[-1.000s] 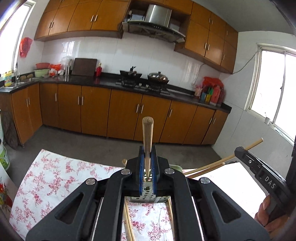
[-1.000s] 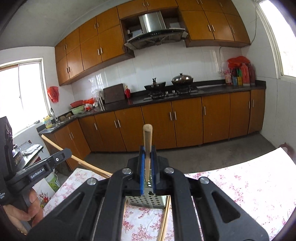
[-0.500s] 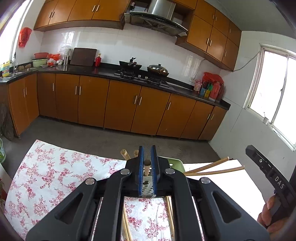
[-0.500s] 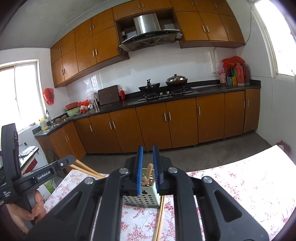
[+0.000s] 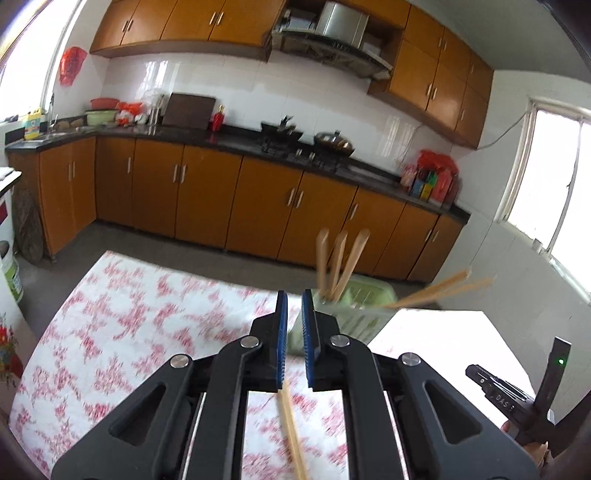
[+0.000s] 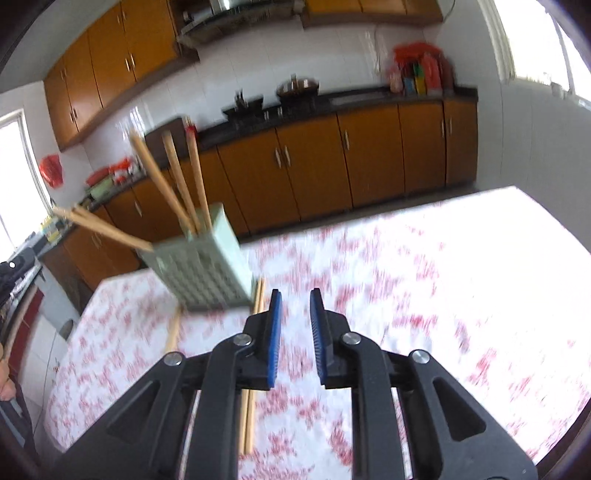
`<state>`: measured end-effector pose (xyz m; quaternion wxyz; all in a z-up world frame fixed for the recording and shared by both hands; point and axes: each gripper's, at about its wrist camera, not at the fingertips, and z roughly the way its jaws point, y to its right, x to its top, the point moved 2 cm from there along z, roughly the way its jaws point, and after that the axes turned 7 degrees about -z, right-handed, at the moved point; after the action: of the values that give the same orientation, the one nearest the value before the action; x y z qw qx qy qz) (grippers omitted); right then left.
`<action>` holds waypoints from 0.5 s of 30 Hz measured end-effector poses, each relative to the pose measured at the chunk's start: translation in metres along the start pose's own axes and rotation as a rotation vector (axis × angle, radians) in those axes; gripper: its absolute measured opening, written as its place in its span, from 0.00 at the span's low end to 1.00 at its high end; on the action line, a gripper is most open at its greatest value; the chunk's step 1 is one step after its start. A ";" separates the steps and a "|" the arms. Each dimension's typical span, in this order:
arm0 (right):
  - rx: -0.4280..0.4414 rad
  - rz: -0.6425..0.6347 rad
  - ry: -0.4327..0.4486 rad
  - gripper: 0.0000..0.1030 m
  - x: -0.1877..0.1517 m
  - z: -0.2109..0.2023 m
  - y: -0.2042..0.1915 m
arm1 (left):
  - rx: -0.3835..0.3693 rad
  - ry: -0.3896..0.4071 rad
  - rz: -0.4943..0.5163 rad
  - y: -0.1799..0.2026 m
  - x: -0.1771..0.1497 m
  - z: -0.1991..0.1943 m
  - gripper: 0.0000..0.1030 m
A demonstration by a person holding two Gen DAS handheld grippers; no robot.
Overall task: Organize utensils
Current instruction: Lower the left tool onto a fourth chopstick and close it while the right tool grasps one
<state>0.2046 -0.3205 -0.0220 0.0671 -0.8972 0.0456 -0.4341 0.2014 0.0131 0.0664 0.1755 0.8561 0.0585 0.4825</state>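
Both grippers: left gripper [image 5: 292,325] and right gripper [image 6: 295,325] black, blue ribbed pads, silver pivot screws; green LED lower right of left view.

A home kitchen, plain as day: orange-brown wood cabinets [image 5: 207,195] run along the floor, with matching wall cabinets [image 5: 177,22] above white tiles [image 5: 280,92]. A steel hood [image 5: 332,33] hangs over the gas stove [image 5: 291,142], where a wok [image 5: 334,142] and a dark pan [image 5: 279,127] sit. On the black counter [image 5: 376,177], bottles and a red bag [image 5: 432,177] at one end, a cutting board [image 5: 188,110] and bowls [image 5: 101,112] near the sink corner. Up front, a floral cloth [image 6: 424,266] covers the table, and a window [image 5: 554,177] lets daylight in.
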 end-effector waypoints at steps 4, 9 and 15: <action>0.077 0.006 -0.151 0.17 -0.037 0.045 -0.015 | 0.094 -0.092 0.020 -0.022 -0.037 0.027 0.08; 0.112 -0.046 -0.253 0.17 -0.068 0.079 -0.044 | 0.138 -0.212 -0.015 -0.048 -0.073 0.054 0.08; 0.082 -0.104 -0.282 0.15 -0.079 0.096 -0.061 | 0.148 -0.269 -0.037 -0.065 -0.099 0.061 0.08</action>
<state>0.2326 -0.2409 -0.1327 0.0867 -0.9469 -0.0287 -0.3083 0.2059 0.0324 -0.0653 0.1267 0.9225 0.0856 0.3544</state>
